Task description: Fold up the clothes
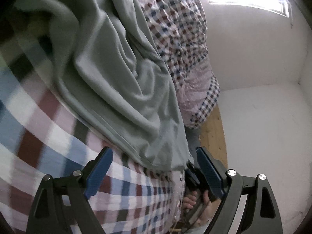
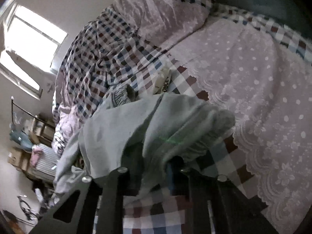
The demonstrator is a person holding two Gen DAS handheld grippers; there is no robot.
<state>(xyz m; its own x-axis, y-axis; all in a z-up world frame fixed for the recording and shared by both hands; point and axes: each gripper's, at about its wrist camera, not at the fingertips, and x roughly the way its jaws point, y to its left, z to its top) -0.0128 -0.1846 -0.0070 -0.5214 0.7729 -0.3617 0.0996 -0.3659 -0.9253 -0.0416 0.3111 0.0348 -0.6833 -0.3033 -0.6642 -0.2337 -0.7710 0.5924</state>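
Both grippers work one grey-green garment lying mid-frame on the checked bedding. Our right gripper pinches a bunched fold at lower centre; our left gripper gapes around the hem, unclamped. We should clamp the hem corner squarely, then spread it taut.

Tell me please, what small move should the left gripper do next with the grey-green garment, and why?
Probably move the left gripper forward and close it on the hem of the grey-green garment. Its jaws stand wide with nothing between the pads, and the hem hangs just ahead. The right gripper looks shut on the cloth already, so a second grip would let it be spread over the checked bedspread.
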